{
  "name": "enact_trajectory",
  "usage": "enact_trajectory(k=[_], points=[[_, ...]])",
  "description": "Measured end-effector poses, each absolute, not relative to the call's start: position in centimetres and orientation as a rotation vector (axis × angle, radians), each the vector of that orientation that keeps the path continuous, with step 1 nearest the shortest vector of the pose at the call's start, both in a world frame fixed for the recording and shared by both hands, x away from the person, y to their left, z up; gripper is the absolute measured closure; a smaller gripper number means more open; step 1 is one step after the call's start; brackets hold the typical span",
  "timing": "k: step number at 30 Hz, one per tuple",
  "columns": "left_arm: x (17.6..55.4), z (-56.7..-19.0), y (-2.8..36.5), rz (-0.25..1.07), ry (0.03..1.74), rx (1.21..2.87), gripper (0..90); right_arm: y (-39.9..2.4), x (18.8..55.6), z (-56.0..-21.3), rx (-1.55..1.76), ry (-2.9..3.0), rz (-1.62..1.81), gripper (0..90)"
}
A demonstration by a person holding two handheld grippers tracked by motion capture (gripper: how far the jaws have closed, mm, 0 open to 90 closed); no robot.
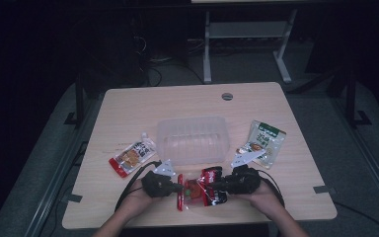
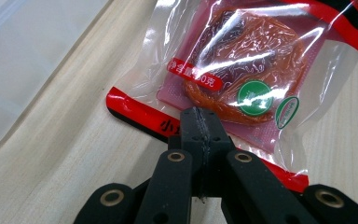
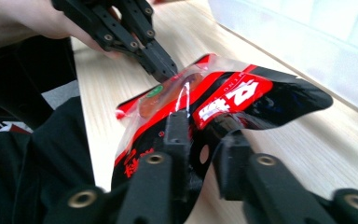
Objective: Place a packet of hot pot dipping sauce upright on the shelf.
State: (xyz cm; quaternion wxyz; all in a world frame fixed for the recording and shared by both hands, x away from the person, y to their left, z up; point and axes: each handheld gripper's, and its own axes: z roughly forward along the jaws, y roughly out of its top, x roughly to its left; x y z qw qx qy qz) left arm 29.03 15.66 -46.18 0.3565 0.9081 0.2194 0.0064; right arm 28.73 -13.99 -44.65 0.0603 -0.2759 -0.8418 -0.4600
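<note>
A red and black snack packet [image 1: 200, 191] with a clear window hangs just above the table's front edge, stretched between both grippers. My left gripper [image 1: 180, 187] is shut on the packet's left edge. In the left gripper view its jaws [image 2: 198, 123] meet on the red border of the packet [image 2: 256, 51]. My right gripper [image 1: 217, 185] holds the other end. In the right gripper view the black edge of the packet [image 3: 233, 93] sits pinched between its jaws [image 3: 205, 133], and the left gripper [image 3: 164, 72] bites the far edge.
A clear plastic container [image 1: 192, 121] stands mid-table just beyond the packet, with its wall close by in both gripper views [image 2: 23, 56] [image 3: 307, 32]. An orange-red packet [image 1: 132, 157] lies to its left and a green and white one [image 1: 265, 143] to its right.
</note>
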Motion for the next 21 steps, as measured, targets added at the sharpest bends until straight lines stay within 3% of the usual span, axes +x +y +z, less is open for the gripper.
enact_trajectory(k=[1, 3, 21], points=[[29.1, -46.2, 15.7, 0.014, 0.566, 2.344, 89.9, -13.8, 28.8, -44.6, -0.809, -2.543, -1.415, 86.3], [29.1, -46.2, 15.7, 0.011, 0.561, 2.349, 89.9, -13.6, 28.8, -44.5, -0.784, -2.558, -1.416, 88.7], [29.1, -46.2, 15.8, 0.027, 0.569, 2.343, 89.9, -12.1, 29.4, -43.3, -0.626, -2.443, -1.503, 90.0]])
